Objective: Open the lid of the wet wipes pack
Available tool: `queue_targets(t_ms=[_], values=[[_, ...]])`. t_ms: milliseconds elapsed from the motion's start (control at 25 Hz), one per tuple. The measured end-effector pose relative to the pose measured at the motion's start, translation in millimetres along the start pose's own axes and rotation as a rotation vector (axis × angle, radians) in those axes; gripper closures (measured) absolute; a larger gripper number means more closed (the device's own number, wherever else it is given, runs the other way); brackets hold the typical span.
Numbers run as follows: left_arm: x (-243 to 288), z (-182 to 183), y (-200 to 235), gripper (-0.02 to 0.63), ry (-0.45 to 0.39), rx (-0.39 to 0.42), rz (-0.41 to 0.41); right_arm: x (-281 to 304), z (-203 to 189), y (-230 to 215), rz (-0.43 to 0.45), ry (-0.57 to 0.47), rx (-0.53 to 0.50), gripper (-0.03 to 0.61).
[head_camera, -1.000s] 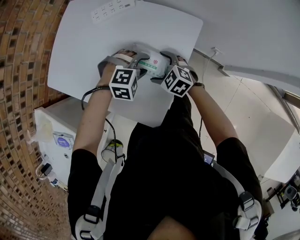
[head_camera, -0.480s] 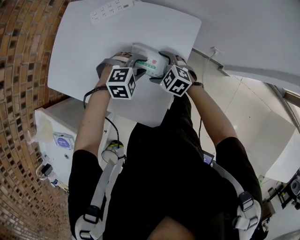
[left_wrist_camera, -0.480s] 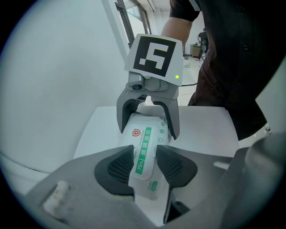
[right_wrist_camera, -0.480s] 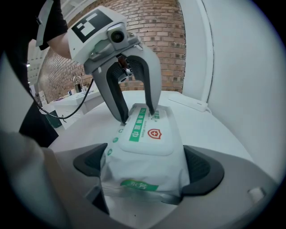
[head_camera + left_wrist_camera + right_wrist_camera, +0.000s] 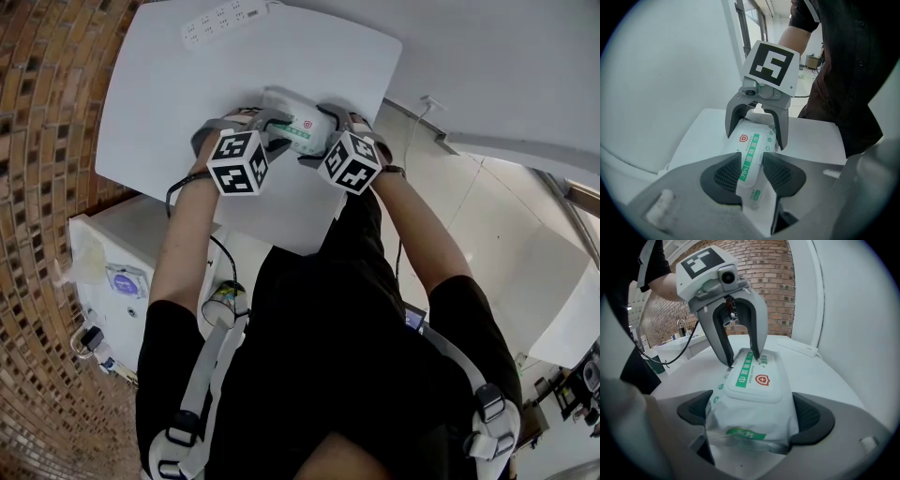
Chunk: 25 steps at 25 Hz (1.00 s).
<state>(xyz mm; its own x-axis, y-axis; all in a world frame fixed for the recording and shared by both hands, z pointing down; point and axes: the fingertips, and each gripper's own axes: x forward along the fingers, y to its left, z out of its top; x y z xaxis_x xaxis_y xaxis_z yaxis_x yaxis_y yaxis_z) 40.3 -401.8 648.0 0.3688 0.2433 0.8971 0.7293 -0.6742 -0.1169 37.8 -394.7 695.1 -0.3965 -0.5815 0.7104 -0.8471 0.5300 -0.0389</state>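
Note:
The white wet wipes pack (image 5: 298, 131) with a green label lies on the white table (image 5: 169, 94), its flat lid (image 5: 757, 380) facing up. My right gripper (image 5: 754, 414) is shut on the near end of the pack (image 5: 750, 420), one pad pressing on each side. My left gripper (image 5: 752, 173) comes down from the opposite end. Its jaws have just been closing, and its pads (image 5: 726, 176) now pinch the end of the lid (image 5: 751, 159). In the right gripper view, the left gripper (image 5: 743, 359) has its tips at the lid's far end.
A white power strip (image 5: 225, 17) lies at the table's far edge. A brick wall (image 5: 47, 94) borders the table's left side. A white cabinet (image 5: 103, 262) stands below it, and a black cable (image 5: 178, 192) hangs off the front edge. The person stands against the near edge.
In the head view the left gripper's marker cube has rolled a little and shifted slightly left. The right gripper and the pack have stayed in place.

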Motion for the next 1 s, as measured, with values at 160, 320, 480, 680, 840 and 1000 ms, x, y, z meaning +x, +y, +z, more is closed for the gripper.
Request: queue_targets(t_ms=[160,320,480,680,840,1000], values=[[-0.8,-0.5,-0.1,0.469,-0.008,-0.032,-0.017,0.1,0.4,0.3,-0.001,-0.001,-0.002,0.057],[0.2,0.8,0.1,0.469,-0.009,-0.027,-0.022,-0.1,-0.9,-0.2,0.0,-0.003,-0.001,0.057],[-2.5,0.8,-0.2,0.48,-0.028,-0.021,0.005,0.2,0.4,-0.3,0.0,-0.005,-0.001,0.057],[-2.6,2.6,-2.2,0.502,-0.068,0.011,0.071,-0.9,-0.5,-0.9,0.0,-0.008,0.001,0.057],[-12.7,7.7,4.2,0.517,-0.178,-0.134,0.073,-0.2,-1.2,-1.2,0.001,-0.007,0.002,0.057],[-23.5,16.5,13.9,0.525,-0.231,-0.158,0.086,-0.3,-1.0,-0.9,-0.003,-0.004,0.001,0.057]])
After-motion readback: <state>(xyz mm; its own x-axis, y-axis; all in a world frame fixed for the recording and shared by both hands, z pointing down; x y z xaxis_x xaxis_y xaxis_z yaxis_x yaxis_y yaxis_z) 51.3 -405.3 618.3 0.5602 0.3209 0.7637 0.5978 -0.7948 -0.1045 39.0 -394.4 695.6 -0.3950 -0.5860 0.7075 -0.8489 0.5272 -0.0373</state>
